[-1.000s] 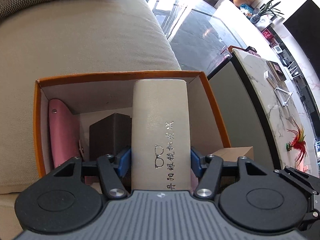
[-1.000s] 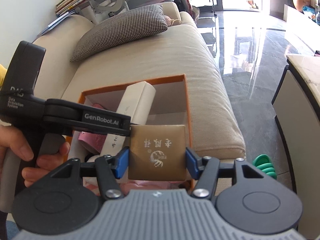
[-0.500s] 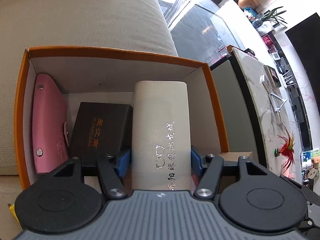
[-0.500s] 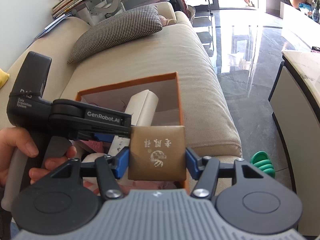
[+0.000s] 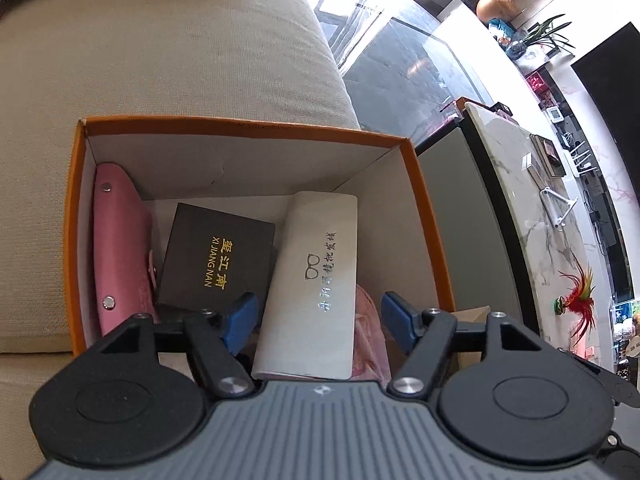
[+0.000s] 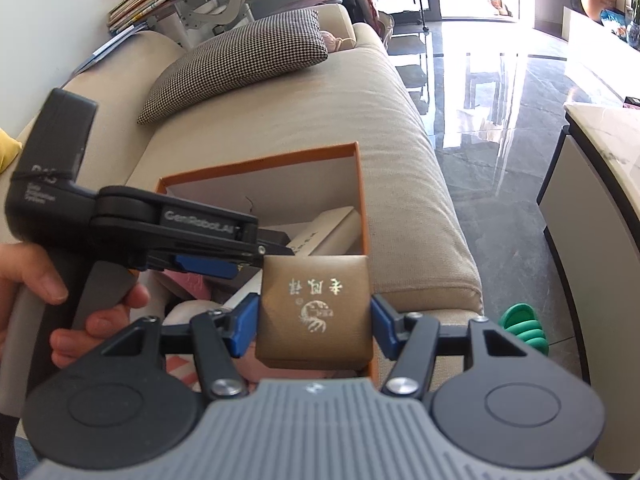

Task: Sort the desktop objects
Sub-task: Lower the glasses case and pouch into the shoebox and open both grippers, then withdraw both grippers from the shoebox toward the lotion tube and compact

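An orange box (image 5: 426, 216) with white walls sits on a beige sofa. Inside lie a pink wallet (image 5: 120, 256), a black box with gold letters (image 5: 218, 258) and a white glasses case (image 5: 316, 280). My left gripper (image 5: 318, 320) is open over the box, with the white case lying loose between its blue pads. My right gripper (image 6: 314, 318) is shut on a small brown gift box (image 6: 316, 306), held at the near right corner of the orange box (image 6: 362, 200). The left gripper (image 6: 208, 266) shows in the right wrist view, reaching into the box.
A houndstooth cushion (image 6: 240, 56) lies on the sofa (image 6: 312, 116) behind the box. A marble-topped table (image 5: 532, 216) stands to the right, across a dark glossy floor (image 6: 500, 128). A green object (image 6: 524, 326) lies on the floor by the sofa.
My left gripper lowered the white glasses case into the orange box, opened and let it go. The case now lies tilted against the black box. My right gripper holds the brown box almost still.
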### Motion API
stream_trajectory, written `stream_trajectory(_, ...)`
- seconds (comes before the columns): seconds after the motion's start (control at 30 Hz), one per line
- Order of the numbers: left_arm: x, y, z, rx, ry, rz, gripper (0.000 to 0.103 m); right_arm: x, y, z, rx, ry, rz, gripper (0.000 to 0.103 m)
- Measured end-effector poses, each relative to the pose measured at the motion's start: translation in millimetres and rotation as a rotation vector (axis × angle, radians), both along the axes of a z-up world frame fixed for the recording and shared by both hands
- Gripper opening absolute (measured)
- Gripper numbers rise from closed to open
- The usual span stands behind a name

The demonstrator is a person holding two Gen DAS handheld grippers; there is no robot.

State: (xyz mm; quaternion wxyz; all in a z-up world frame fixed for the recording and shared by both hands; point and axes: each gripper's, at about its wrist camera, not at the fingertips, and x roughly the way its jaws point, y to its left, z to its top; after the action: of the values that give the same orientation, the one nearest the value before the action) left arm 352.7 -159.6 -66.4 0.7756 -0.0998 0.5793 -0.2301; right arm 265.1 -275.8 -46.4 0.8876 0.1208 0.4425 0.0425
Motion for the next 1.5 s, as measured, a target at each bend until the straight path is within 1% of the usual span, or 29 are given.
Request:
stream_trajectory(0.17, -11, 24, 19, 0.001, -0.069, 0.039, 0.080, 8, 5, 4, -0.003, -0.013, 0.016, 0.060)
stream_trajectory(0.23, -17, 38, 25, 0.033, -0.106, 0.064, 0.080, 17, 9, 4, 0.004, -0.011, 0.027, 0.060)
stream_trajectory(0.3, -27, 52, 31, 0.080, -0.158, 0.084, 0.080, 29, 14, 6, 0.011, -0.008, 0.037, 0.060)
stream_trajectory(0.33, -31, 59, 33, 0.099, -0.181, 0.088, 0.075, 35, 18, 7, 0.014, -0.013, 0.044, 0.060)
stream_trajectory(0.37, -36, 65, 35, 0.091, -0.197, 0.081, 0.067, 42, 22, 7, 0.012, -0.019, 0.053, 0.060)
stream_trajectory(0.43, -45, 78, 41, 0.044, -0.201, 0.072, 0.066, 55, 32, 5, 0.013, -0.017, 0.069, 0.060)
stream_trajectory(0.47, -50, 83, 45, 0.049, -0.212, 0.082, 0.068, 63, 38, 2, 0.016, -0.007, 0.075, 0.060)
stream_trajectory(0.53, -59, 86, 53, 0.117, -0.273, 0.101, 0.068, 76, 47, -6, 0.018, 0.013, 0.073, 0.060)
stream_trajectory(0.6, -67, 93, 59, 0.136, -0.317, 0.108, 0.069, 89, 57, -14, 0.014, 0.027, 0.073, 0.060)
stream_trajectory(0.8, -79, 120, 55, 0.162, -0.314, 0.176, 0.069, 113, 88, -33, -0.009, 0.074, 0.086, 0.060)
stream_trajectory(0.93, -83, 134, 49, 0.154, -0.291, 0.207, 0.069, 122, 97, -44, -0.020, 0.129, 0.070, 0.061)
stream_trajectory(1.0, -85, 141, 46, 0.154, -0.288, 0.218, 0.069, 122, 98, -46, -0.008, 0.133, 0.071, 0.062)
stream_trajectory(1.03, -86, 144, 44, 0.155, -0.286, 0.224, 0.069, 122, 98, -46, 0.002, 0.132, 0.074, 0.063)
stream_trajectory(1.1, -86, 148, 40, 0.157, -0.275, 0.234, 0.069, 120, 95, -44, 0.020, 0.133, 0.070, 0.071)
stream_trajectory(1.23, -91, 157, 34, 0.150, -0.265, 0.244, 0.069, 124, 85, -42, 0.039, 0.152, 0.021, 0.076)
stream_trajectory(1.27, -92, 159, 33, 0.148, -0.263, 0.248, 0.069, 127, 82, -42, 0.040, 0.163, 0.004, 0.079)
stream_trajectory(1.33, -96, 163, 32, 0.143, -0.260, 0.258, 0.069, 133, 77, -46, 0.044, 0.193, -0.017, 0.079)
stream_trajectory(1.43, -99, 170, 30, 0.138, -0.250, 0.279, 0.069, 146, 68, -57, 0.126, 0.257, -0.010, 0.082)
stream_trajectory(1.5, -101, 175, 29, 0.139, -0.242, 0.292, 0.069, 148, 70, -60, 0.130, 0.259, -0.001, 0.085)
